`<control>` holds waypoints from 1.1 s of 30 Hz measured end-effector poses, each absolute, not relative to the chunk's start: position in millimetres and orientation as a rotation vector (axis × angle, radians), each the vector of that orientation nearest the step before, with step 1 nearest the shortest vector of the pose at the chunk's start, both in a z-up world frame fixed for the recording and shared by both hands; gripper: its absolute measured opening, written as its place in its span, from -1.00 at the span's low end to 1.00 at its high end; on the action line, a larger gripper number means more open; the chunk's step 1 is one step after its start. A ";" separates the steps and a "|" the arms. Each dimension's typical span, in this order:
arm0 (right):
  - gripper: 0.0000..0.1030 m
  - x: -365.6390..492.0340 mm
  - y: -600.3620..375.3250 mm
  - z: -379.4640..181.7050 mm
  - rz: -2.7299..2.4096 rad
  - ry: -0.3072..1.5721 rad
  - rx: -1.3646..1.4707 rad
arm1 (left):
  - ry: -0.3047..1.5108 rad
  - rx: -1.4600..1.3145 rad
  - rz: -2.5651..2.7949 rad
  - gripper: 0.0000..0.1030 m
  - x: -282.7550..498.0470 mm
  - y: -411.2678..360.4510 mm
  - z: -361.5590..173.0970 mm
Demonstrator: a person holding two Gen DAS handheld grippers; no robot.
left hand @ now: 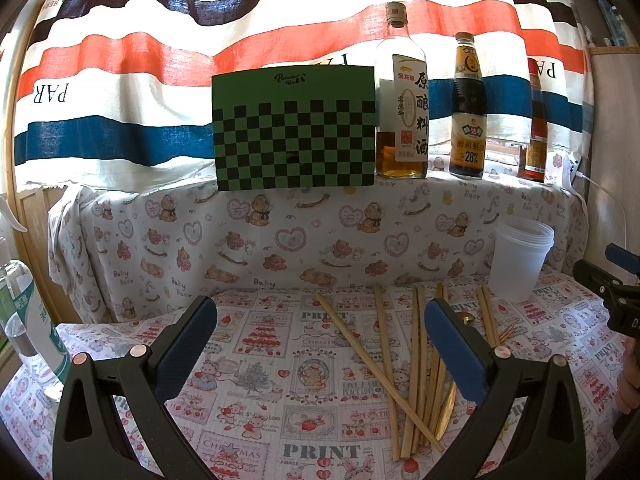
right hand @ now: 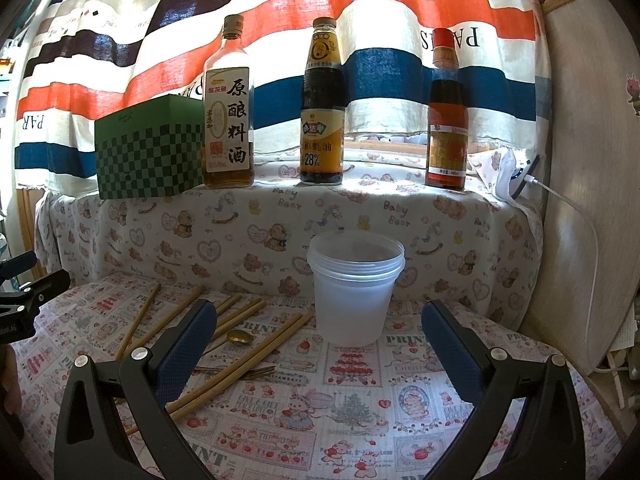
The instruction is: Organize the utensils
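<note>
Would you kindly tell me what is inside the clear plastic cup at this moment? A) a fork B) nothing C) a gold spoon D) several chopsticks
B: the clear plastic cup looks empty, while the chopsticks, gold spoon and fork lie on the tablecloth beside it.

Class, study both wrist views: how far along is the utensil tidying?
Nothing looks done: the plastic cup stands empty. Nothing is in hand: the left gripper and right gripper are both open and hold nothing. Left to do: the chopsticks, gold spoon and fork all lie loose on the tablecloth.
</note>
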State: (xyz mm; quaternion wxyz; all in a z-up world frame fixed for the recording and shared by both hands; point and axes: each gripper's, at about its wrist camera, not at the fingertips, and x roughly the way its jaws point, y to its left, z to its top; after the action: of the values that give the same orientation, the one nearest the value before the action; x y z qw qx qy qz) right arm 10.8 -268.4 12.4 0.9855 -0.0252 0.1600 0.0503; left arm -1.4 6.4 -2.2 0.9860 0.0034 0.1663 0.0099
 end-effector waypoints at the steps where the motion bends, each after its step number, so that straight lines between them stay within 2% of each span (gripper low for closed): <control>1: 1.00 11.0 -268.6 12.2 0.101 0.321 -0.051 | 0.334 0.006 0.020 1.00 -1.5 6.3 -2.0; 33: 1.00 13.7 -269.4 10.5 0.102 0.328 -0.058 | 0.336 0.006 0.019 1.00 -1.2 5.1 -2.5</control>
State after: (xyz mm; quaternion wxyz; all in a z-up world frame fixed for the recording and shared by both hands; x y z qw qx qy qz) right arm 13.7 -269.4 10.5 0.9849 -0.0287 0.1630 0.0507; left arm -1.2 5.1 -2.5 0.9859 0.0029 0.1672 0.0096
